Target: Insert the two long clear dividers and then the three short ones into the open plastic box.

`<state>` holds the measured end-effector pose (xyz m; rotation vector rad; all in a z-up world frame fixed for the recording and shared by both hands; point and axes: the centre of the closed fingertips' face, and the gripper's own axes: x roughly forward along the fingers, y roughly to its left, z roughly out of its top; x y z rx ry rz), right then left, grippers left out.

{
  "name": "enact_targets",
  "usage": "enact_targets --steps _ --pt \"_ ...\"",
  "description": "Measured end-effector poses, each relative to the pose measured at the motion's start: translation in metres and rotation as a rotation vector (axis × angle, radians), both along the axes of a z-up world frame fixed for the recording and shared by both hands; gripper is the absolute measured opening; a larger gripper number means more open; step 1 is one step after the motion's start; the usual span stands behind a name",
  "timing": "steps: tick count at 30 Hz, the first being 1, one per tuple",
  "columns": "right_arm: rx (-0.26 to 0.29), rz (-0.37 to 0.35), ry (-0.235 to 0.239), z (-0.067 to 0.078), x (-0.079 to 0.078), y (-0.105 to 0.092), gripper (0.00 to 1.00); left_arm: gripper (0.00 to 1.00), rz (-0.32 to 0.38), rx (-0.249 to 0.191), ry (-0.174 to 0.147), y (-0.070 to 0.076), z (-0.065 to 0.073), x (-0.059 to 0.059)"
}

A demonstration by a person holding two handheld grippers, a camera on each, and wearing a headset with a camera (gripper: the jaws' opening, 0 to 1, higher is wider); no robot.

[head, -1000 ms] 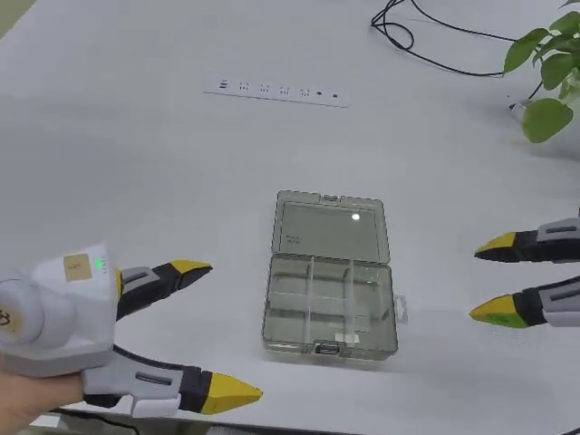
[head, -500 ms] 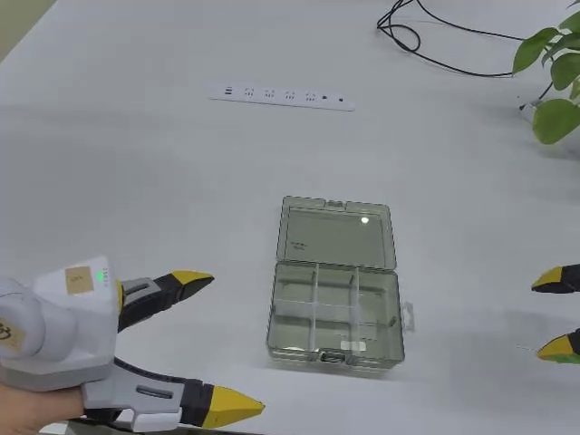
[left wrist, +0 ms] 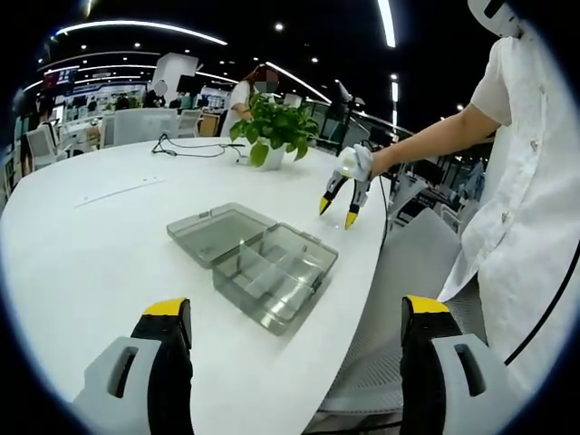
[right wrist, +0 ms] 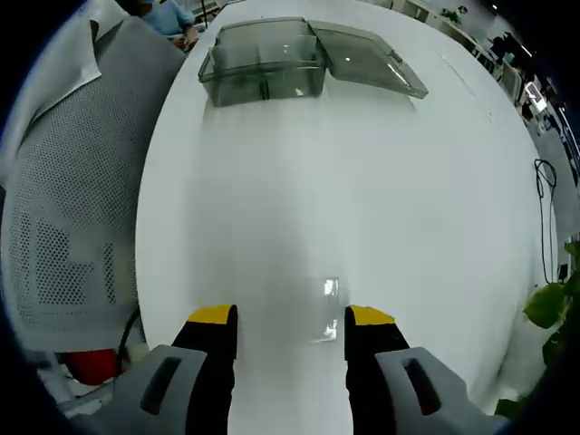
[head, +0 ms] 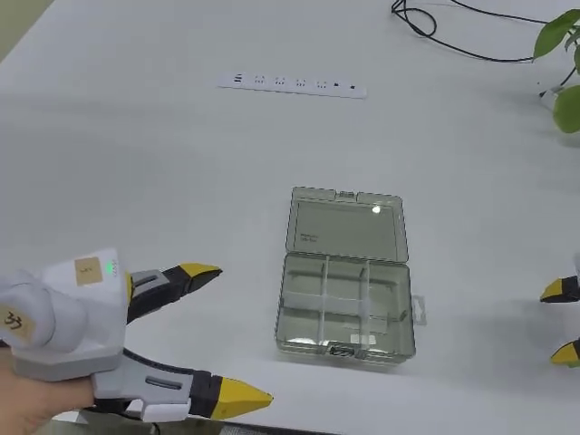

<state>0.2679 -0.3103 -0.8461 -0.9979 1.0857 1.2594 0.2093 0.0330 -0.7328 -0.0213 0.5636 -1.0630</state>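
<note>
The open clear plastic box [head: 344,313] sits mid-table, its lid [head: 346,227] laid flat behind it, and dividers inside split it into compartments. My left gripper [head: 231,333] hovers open and empty at the near left of the box [left wrist: 272,267]. My right gripper [head: 560,322] is open at the far right edge, well away from the box. In the right gripper view a small clear divider piece [right wrist: 327,309] lies flat on the table between and just ahead of the open gripper [right wrist: 291,317], with the box [right wrist: 263,59] far ahead.
A white power strip [head: 292,85] lies at the back, with a black cable [head: 453,20] and a leafy plant [head: 566,54] at the back right. The table's front edge runs just under both grippers. A person in white [left wrist: 517,181] stands at the table's side.
My right gripper has drawn away to the right of the box, toward the frame's edge. The head camera has shifted a little. The left gripper and box stay put.
</note>
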Motion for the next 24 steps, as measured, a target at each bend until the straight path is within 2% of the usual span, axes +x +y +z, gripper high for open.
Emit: enact_targets --steps 10,14,24 --pt "-0.003 -0.006 -0.021 0.0012 0.006 -0.0015 0.41 0.98 0.006 -0.001 0.002 0.0017 -0.0009 0.0017" --pt "-0.007 0.007 -0.028 0.0016 0.0058 -0.0029 0.33 0.98 0.005 0.002 0.003 0.0024 -0.002 0.0007" --pt "-0.02 -0.003 -0.033 0.0042 0.0041 -0.0041 0.33 0.98 0.003 -0.005 -0.002 0.0014 -0.0006 -0.0008"
